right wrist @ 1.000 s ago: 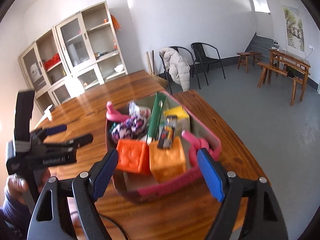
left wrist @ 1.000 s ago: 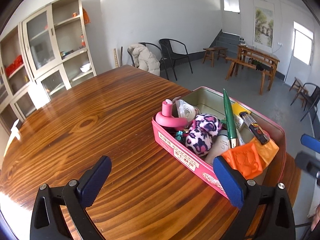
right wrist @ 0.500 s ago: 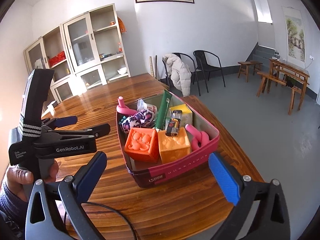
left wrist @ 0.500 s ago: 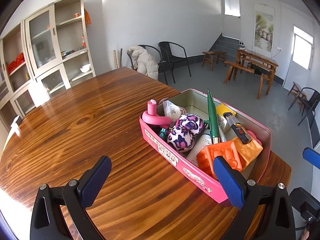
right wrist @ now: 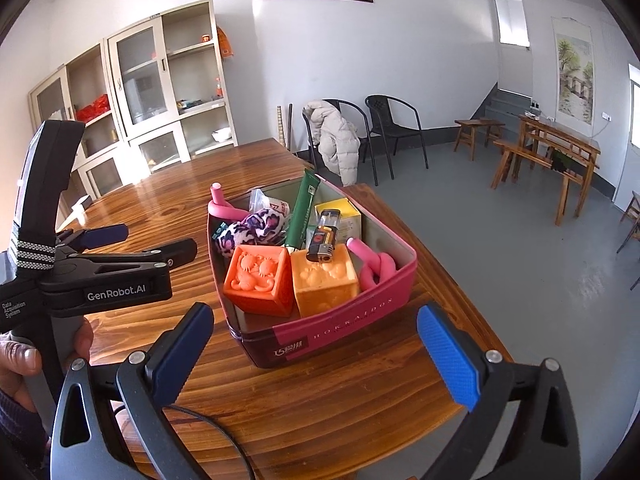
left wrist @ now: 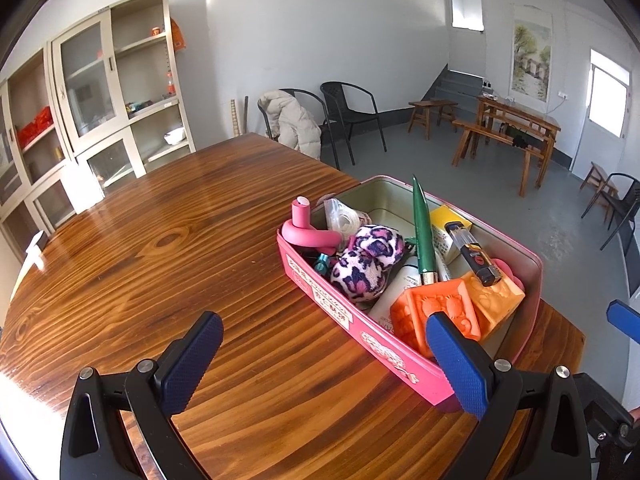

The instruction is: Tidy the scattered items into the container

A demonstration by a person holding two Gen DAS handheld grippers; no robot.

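A pink tin box stands on the wooden table near its right edge. It holds two orange blocks, a leopard-print plush, a green tube, a lighter, a yellow carton and pink bent tubes. My left gripper is open and empty, above the table left of the box; it also shows in the right wrist view. My right gripper is open and empty, just in front of the box's near end.
The wooden table stretches left and back. Its right edge drops to a grey floor. Cabinets stand behind, with chairs and wooden benches further off. A black cable lies near the right gripper.
Both grippers have drawn back from the box, so it looks smaller and further off. The right gripper's jaws have opened wider. The left gripper now shows clearly at the left of the right view.
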